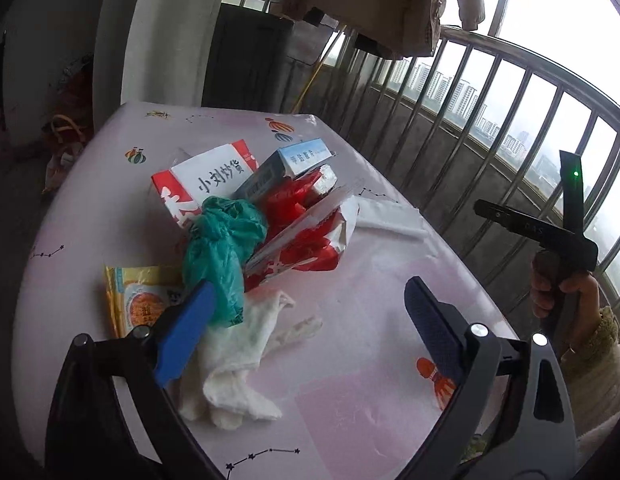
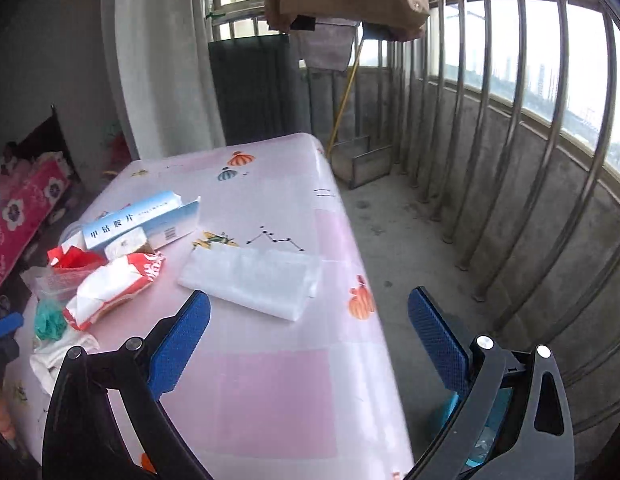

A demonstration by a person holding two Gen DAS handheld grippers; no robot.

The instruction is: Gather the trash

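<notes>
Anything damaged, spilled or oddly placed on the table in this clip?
Nothing spilled. The blue medicine box has its end flap torn open, and the red-and-white packet is crumpled and ripped. Both lie heaped with the teal bag and white cloth, as expected for trash.

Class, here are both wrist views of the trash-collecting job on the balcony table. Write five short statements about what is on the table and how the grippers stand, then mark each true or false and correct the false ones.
1. The left gripper is open and holds nothing. True.
2. The right gripper is shut on the folded white bag. False: it is open, with the bag lying flat on the table ahead of it.
3. The green plastic bag lies in the trash pile. True.
4. The blue medicine box stands on the floor. False: it lies on the table.
5. The yellow snack wrapper is on the table. True.
</notes>
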